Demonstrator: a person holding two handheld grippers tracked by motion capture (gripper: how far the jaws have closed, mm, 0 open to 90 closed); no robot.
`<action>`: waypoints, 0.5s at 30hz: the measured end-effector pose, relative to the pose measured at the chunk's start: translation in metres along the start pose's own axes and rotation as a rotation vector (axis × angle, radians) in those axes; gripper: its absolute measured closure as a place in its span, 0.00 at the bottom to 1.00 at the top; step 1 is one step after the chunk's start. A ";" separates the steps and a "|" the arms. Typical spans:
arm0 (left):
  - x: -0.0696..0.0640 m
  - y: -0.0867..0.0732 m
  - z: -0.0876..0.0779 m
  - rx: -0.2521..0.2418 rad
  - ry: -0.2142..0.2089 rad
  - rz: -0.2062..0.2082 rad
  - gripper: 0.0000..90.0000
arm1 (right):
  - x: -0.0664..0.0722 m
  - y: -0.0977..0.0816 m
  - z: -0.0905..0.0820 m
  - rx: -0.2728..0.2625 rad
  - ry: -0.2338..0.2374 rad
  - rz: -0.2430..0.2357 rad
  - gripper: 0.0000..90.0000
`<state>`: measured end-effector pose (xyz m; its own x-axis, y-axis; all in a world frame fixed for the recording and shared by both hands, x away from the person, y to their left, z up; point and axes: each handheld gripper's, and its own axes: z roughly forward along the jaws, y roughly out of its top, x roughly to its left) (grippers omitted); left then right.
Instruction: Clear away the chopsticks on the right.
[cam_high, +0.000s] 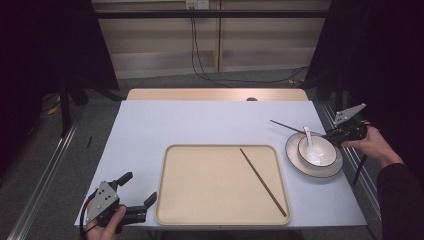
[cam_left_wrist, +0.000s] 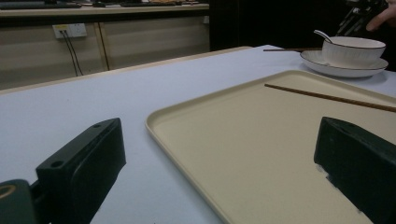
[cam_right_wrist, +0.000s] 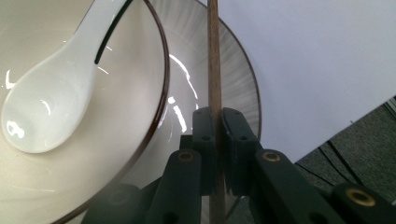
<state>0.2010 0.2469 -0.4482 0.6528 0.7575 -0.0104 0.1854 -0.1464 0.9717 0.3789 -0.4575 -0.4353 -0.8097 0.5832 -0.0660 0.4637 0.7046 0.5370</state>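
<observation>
Nearest you, your left gripper (cam_high: 131, 196) rested at the near left corner of the pale blue table (cam_high: 165, 125), its black jaws spread wide with nothing between them, just beside the near left edge of the shallow cream rectangular tray (cam_high: 172, 210). On that tray lay one slim dark-brown wooden chopstick (cam_high: 263, 181), slanting from the middle of the far side toward the near right corner. Farther off, at the right edge of the table, stood the white black-rimmed round plate (cam_high: 296, 161) bearing the white black-rimmed bowl (cam_high: 324, 156), with a white ceramic spoon (cam_high: 309, 140) leaning inside the bowl. Your right gripper (cam_high: 332, 136) sat at the far right side of the plate, its jaws pinched narrow on the second dark-brown wooden chopstick (cam_right_wrist: 214, 74), which ran over the plate rim beside the bowl and out across the table. The step in hand looked like gathering the chopsticks onto the tray, the second one just gripped. The next move would call for lifting it clear of the plate rim without nudging bowl or spoon, then carrying it across and laying it beside its mate.
</observation>
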 end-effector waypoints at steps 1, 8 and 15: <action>0.000 0.000 0.000 -0.001 0.000 -0.001 0.02 | -0.001 -0.001 -0.001 -0.008 0.008 0.002 0.94; -0.001 0.000 0.000 0.003 -0.005 0.010 0.02 | -0.003 -0.004 -0.012 -0.045 -0.053 0.057 0.94; 0.000 0.000 0.000 -0.003 0.001 0.002 0.02 | -0.003 -0.004 -0.020 -0.084 -0.077 0.125 0.94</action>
<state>0.2007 0.2466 -0.4479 0.6524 0.7579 -0.0082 0.1820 -0.1461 0.9724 0.3723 -0.4703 -0.4207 -0.7158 0.6960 -0.0566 0.5253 0.5901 0.6131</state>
